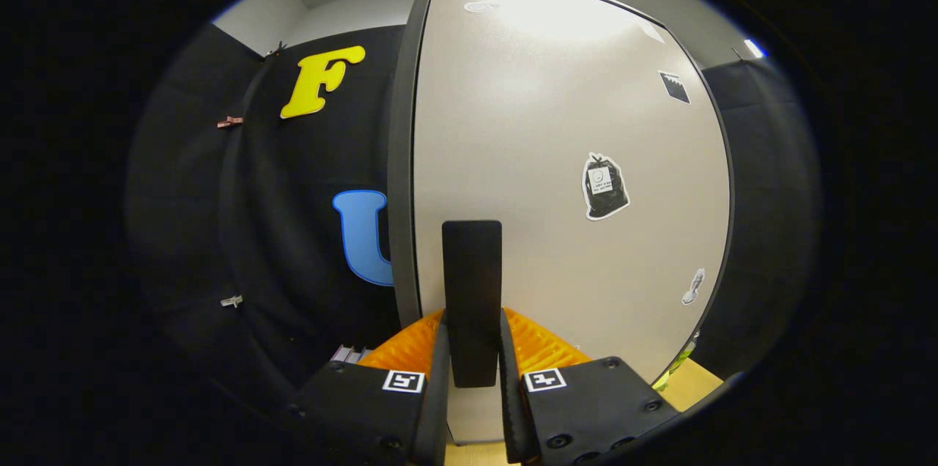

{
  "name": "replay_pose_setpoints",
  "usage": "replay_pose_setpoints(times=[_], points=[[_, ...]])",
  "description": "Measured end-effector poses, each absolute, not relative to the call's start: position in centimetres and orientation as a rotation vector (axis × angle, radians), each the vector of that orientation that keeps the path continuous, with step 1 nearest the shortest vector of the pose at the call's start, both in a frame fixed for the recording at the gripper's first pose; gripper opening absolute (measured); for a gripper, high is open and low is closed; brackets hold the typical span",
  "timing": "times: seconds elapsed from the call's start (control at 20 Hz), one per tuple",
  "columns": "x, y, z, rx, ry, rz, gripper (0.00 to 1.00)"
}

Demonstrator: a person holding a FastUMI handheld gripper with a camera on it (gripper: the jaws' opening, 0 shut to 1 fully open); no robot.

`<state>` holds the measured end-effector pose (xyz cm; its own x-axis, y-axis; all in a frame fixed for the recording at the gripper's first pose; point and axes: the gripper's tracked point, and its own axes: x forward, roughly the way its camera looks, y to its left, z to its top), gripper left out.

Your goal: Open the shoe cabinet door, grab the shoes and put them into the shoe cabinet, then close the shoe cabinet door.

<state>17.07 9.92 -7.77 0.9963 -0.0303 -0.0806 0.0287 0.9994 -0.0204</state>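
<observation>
The claw [473,349] is clamped on the flat black rectangular handle [472,283] — both fingers pressing it — on the pale grey cabinet door [571,158].

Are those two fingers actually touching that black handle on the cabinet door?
Touching. The gripper view shows the gripper closed on the black handle of the cabinet door, both fingers pressed against its sides.

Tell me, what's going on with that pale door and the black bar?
A handheld gripper has its two fingers closed around the black vertical handle of the shoe cabinet door. The door fills the space just ahead, with stickers on its face. No shoes have been picked up yet at this point.
</observation>
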Motion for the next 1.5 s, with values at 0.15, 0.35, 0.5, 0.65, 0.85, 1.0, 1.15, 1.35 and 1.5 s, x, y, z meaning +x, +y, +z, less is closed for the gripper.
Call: replay_pose_setpoints(times=[0.15, 0.35, 0.5, 0.65, 0.85, 1.0, 1.15, 1.35, 1.5], points=[[17.1, 9.9, -7.9, -0.033, 0.087, -0.027, 0.35], [16.8, 9.9, -7.8, -0.031, 0.076, -0.028, 0.18], [16.7, 9.8, -7.9, -0.029, 0.084, -0.023, 0.18], [16.3, 9.8, -7.7, -0.037, 0.084, -0.013, 0.18], [14.8, 9.8, -7.5, -0.023, 0.098, 0.003, 0.18], [12.4, 9.2, -7.6, 0.001, 0.098, 0.022, 0.18], [10.1, 8.5, -7.2, 0.000, 0.098, 0.041, 0.18], [7.7, 7.6, -6.7, -0.015, 0.093, 0.073, 0.17], [6.0, 6.8, -6.6, -0.009, 0.111, 0.121, 0.17]])
